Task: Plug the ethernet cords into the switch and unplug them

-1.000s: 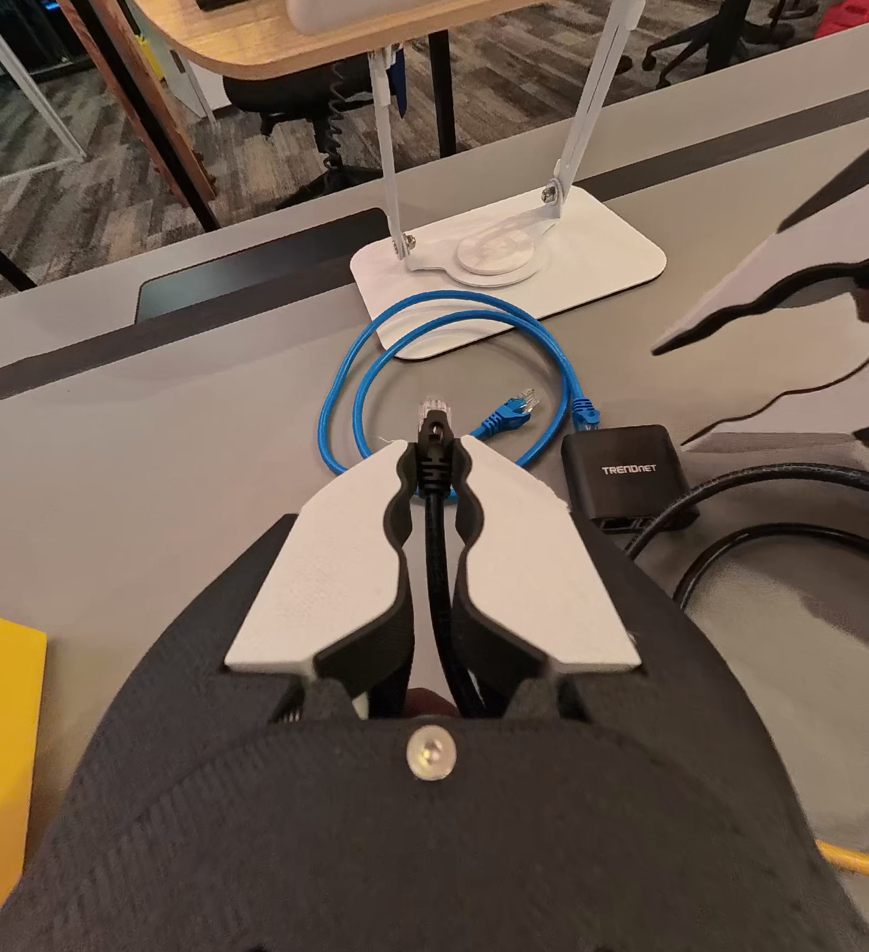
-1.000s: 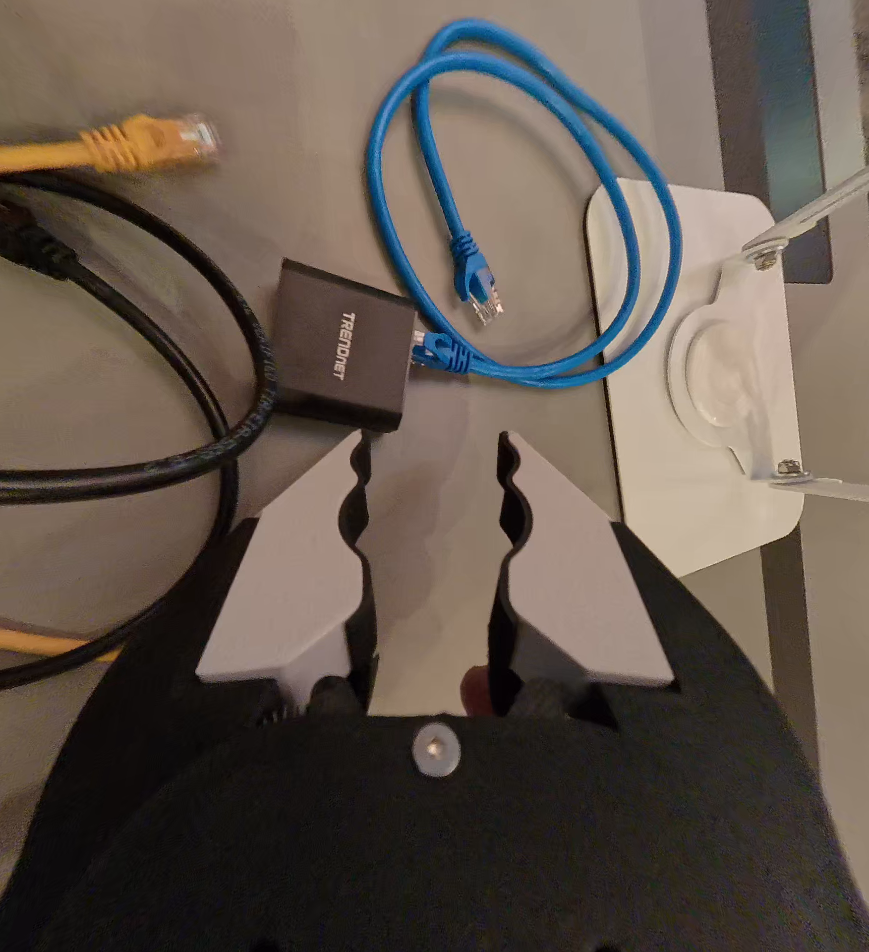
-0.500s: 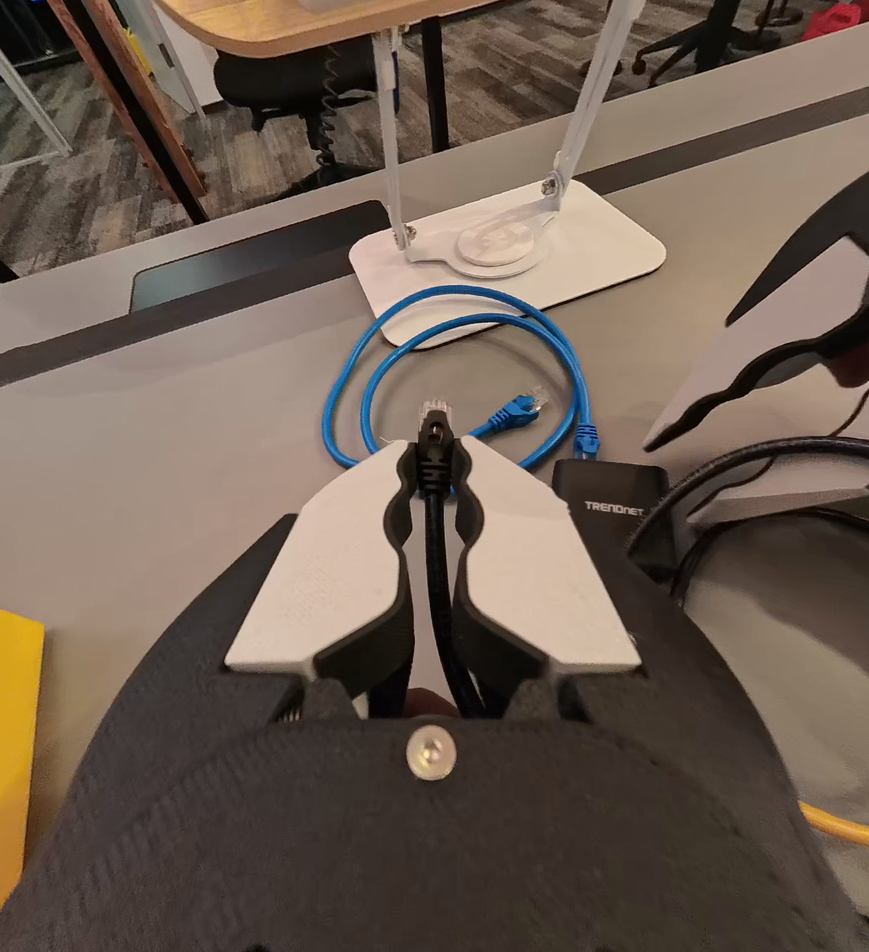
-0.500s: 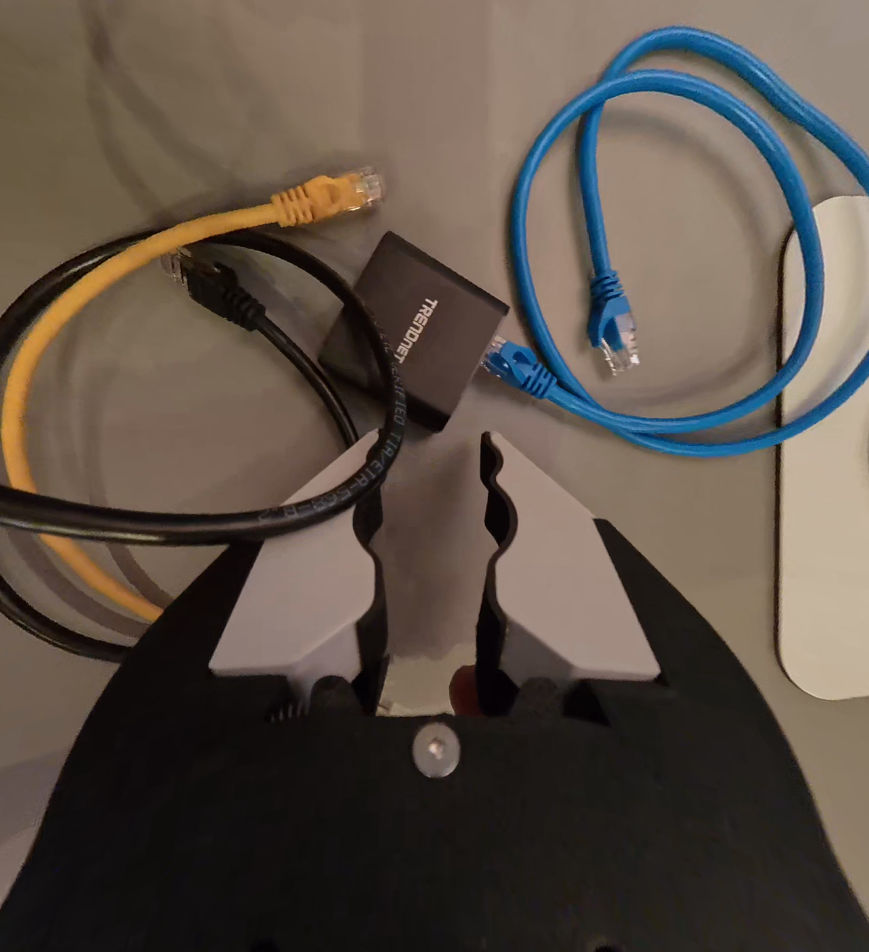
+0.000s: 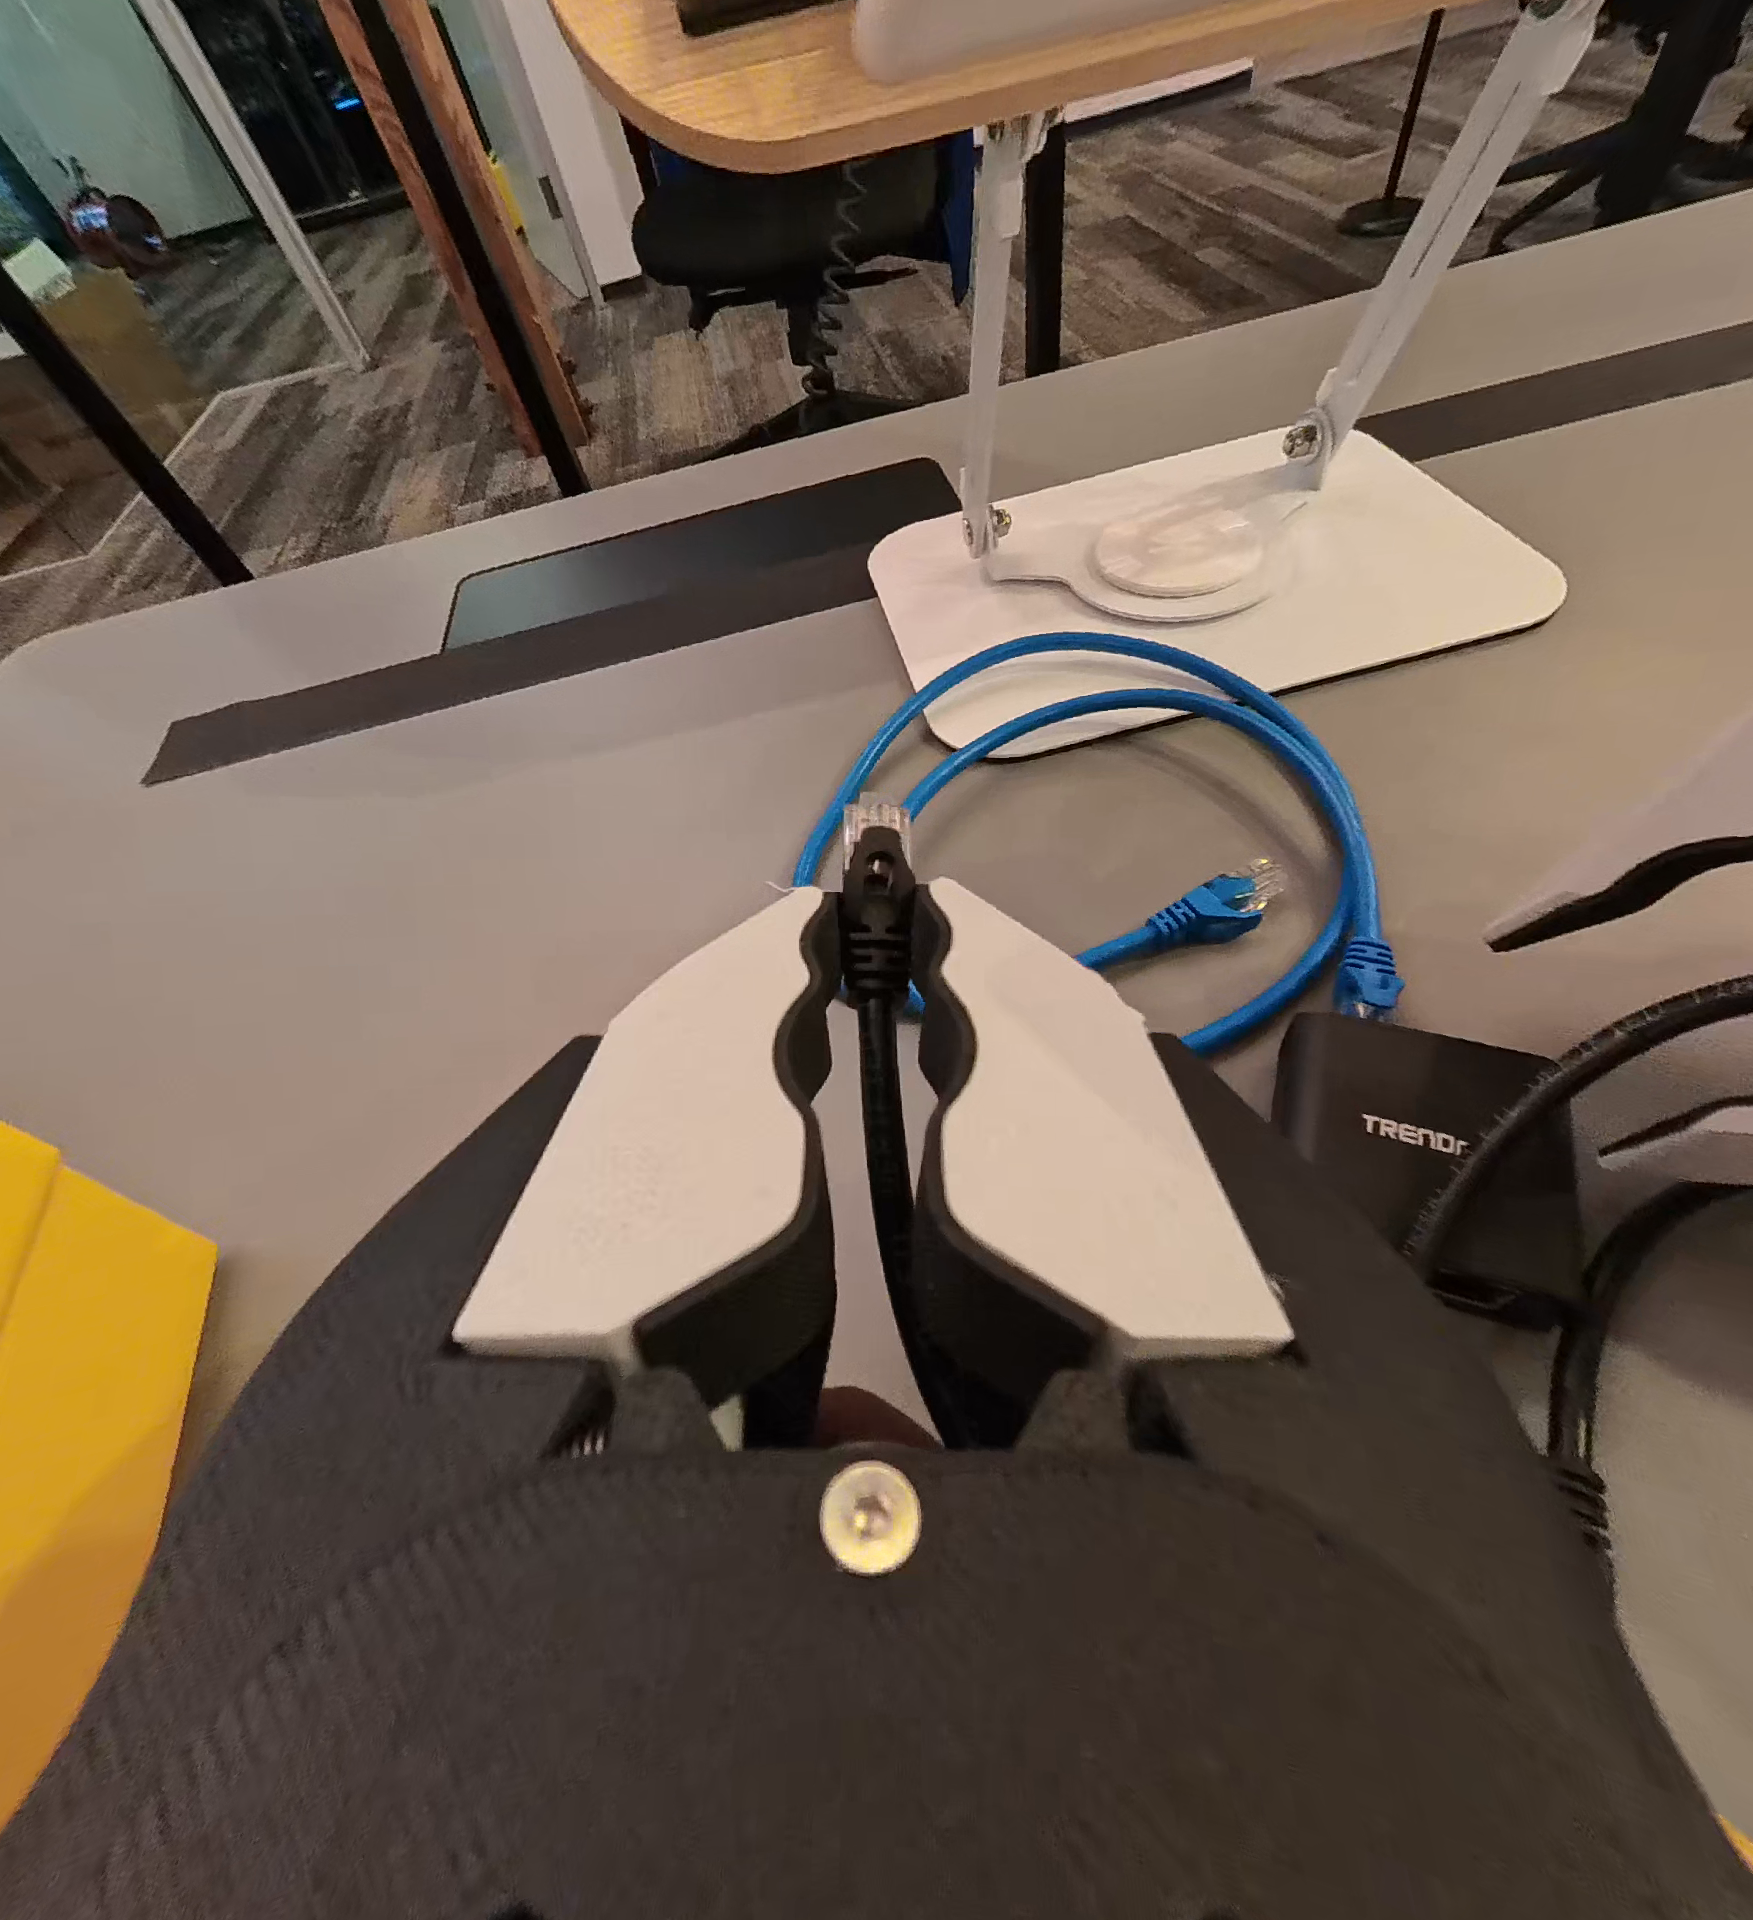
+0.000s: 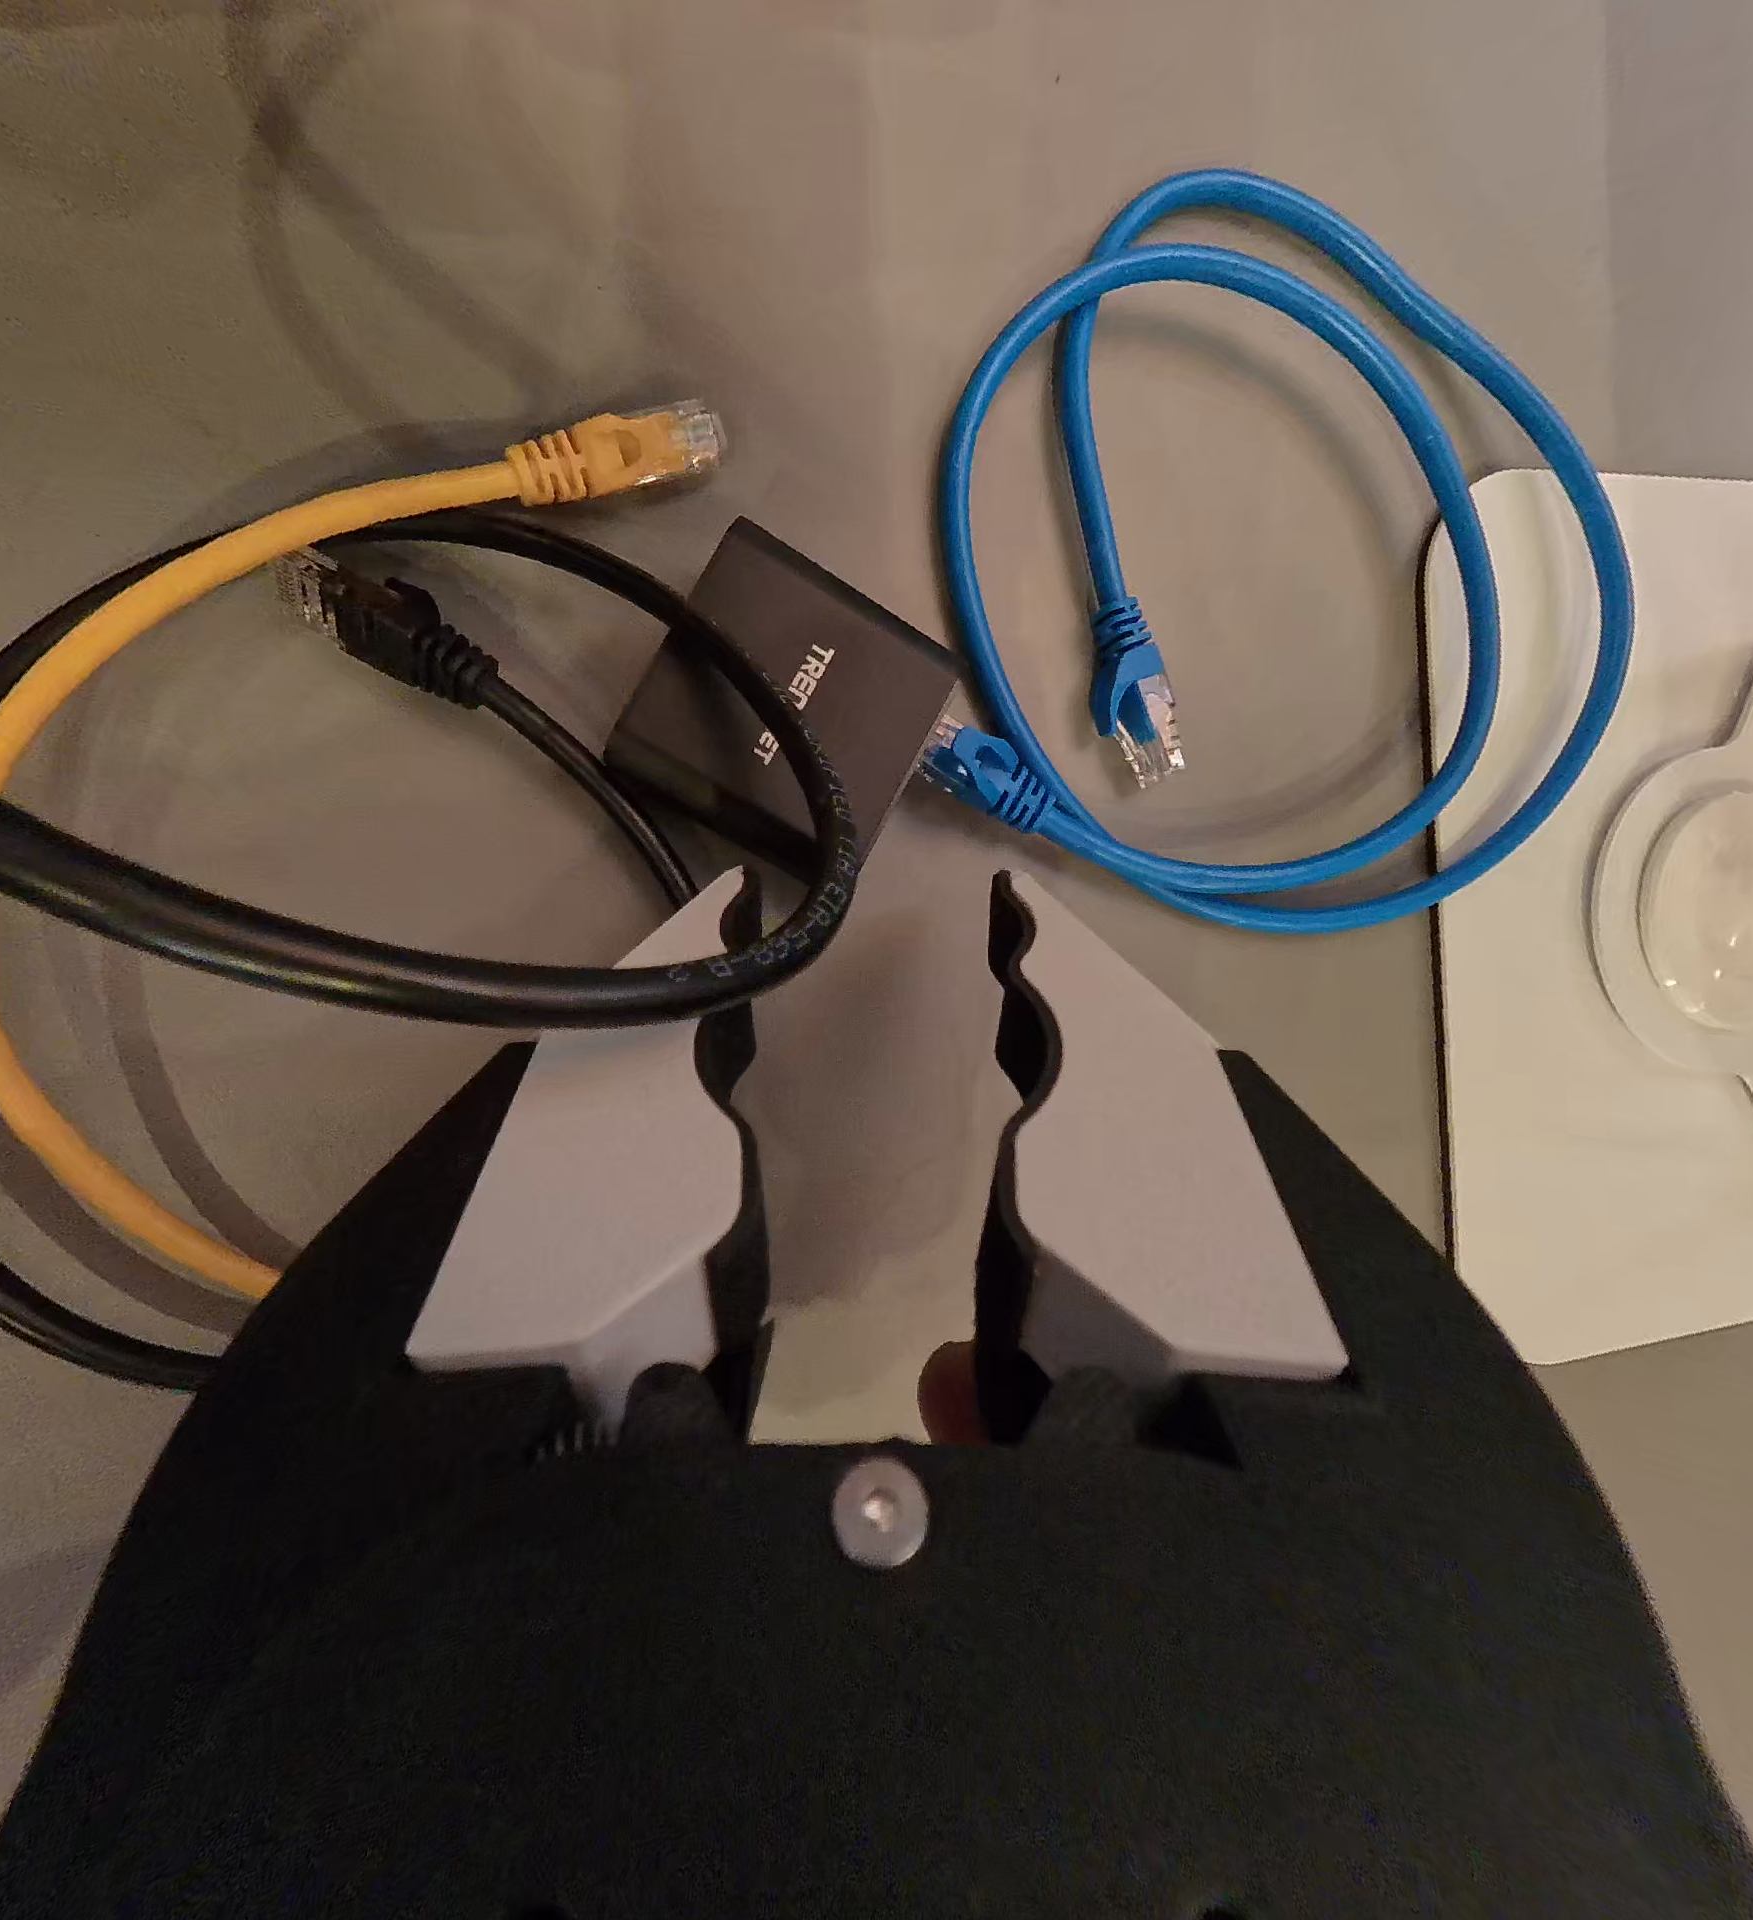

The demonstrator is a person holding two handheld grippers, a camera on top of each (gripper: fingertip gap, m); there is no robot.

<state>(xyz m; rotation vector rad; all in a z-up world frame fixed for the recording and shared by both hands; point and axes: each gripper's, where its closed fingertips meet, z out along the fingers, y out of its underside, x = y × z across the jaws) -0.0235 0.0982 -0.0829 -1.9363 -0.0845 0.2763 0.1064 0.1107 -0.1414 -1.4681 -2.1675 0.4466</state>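
Your left gripper [image 5: 877,904] has its jaws pinching the black ethernet cord [image 5: 880,1122] just behind its plug, so the clear plug tip [image 5: 874,826] pokes out past the fingertips, above the grey table [image 5: 384,935]. Your right gripper [image 6: 872,894] has its jaws spread with nothing between them; a thick loop of black cord [image 6: 332,951] drapes over its left finger [image 6: 633,1091].

The switch [image 6: 799,696] is the only thing here that takes anything in. It is a small black box lying flat on the table, just ahead of your right gripper. 1 plug sits in it: the blue plug [image 6: 976,769] at its right side in the right wrist view. In the left wrist view the same switch [image 5: 1412,1132] lies just right of your left gripper, with the blue plug [image 5: 1368,971] entering its far edge and black cord crossing its top.

Count of cords: 3 colours show, namely 1 blue cord [image 6: 1371,312], 1 yellow cord [image 6: 30,790] and black cord. I cannot tell whether the black lengths are 1 cord or 2.

Loose plugs on the table: 3. The blue cord's free plug [image 6: 1137,717] lies inside its own coil, the yellow plug [image 6: 623,457] lies beyond the switch, and a black plug [image 6: 373,618] lies left of it.

A white stand base [image 5: 1371,582] sits beyond the blue coil, which overlaps its near edge. A yellow object [image 5: 20,1403] lies at your far left.
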